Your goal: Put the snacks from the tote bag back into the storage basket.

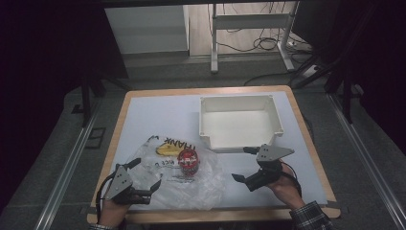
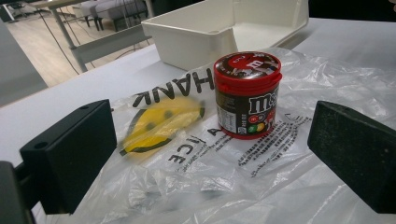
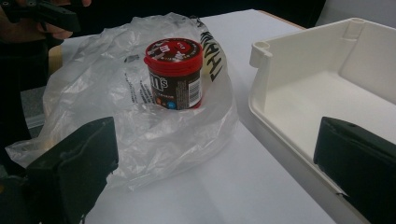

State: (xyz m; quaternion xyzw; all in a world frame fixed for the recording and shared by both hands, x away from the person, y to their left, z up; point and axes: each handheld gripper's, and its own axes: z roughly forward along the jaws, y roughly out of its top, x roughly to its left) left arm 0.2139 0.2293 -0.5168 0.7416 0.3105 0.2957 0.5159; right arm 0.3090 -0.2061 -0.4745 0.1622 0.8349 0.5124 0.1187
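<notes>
- Plainly, nothing is gripped yet: the left gripper [image 1: 146, 188] and the right gripper [image 1: 245, 165] both stand with jaws wide apart, empty; the candy jar [image 2: 247, 93] stands upright on the crumpled plastic bag [image 1: 206, 184], between them.
- Next, I judge, one gripper must close around the jar; the thin bag could snag or slide.
- The white table [image 1: 153, 110] carries an empty white bin [image 1: 239, 122] just beyond the bag; cables trail over the floor behind.

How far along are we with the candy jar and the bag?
Done: little; the candy jar stands upright on the flattened plastic bag, and the white bin holds nothing. In hand: nothing; left gripper and right gripper are both open beside the bag. Left: probably grasping and moving the jar.
</notes>
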